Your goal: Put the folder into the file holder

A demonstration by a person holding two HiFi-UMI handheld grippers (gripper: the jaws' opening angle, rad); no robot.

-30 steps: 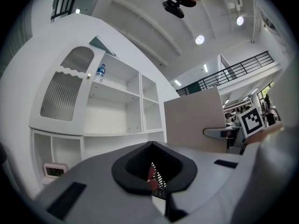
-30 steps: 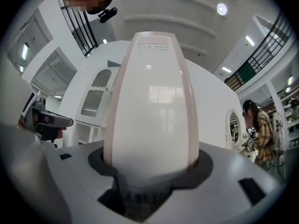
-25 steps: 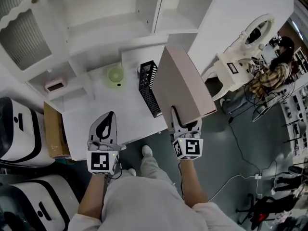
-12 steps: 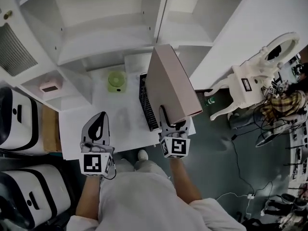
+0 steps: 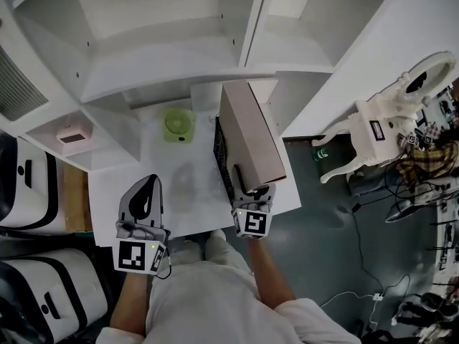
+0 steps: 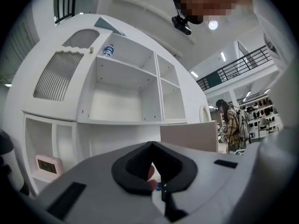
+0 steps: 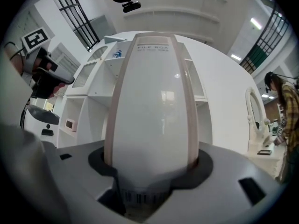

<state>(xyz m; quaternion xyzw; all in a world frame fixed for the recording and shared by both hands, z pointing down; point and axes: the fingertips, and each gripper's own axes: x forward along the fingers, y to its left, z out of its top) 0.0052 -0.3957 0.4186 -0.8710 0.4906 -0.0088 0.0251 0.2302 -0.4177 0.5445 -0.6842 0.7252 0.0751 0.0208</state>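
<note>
Pinching the folder (image 5: 247, 131) by its near end, the right gripper (image 5: 252, 186) has lowered it upright over the black file holder (image 5: 221, 156) just ahead of its jaws, perhaps already entering, so seating remains; the left gripper (image 5: 145, 190), pressed together, holds nothing.

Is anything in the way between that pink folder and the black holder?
Nothing visible. The folder, clamped in the right gripper, hangs over the file holder and hides most of its inside. The green round object sits apart, to its left.
</note>
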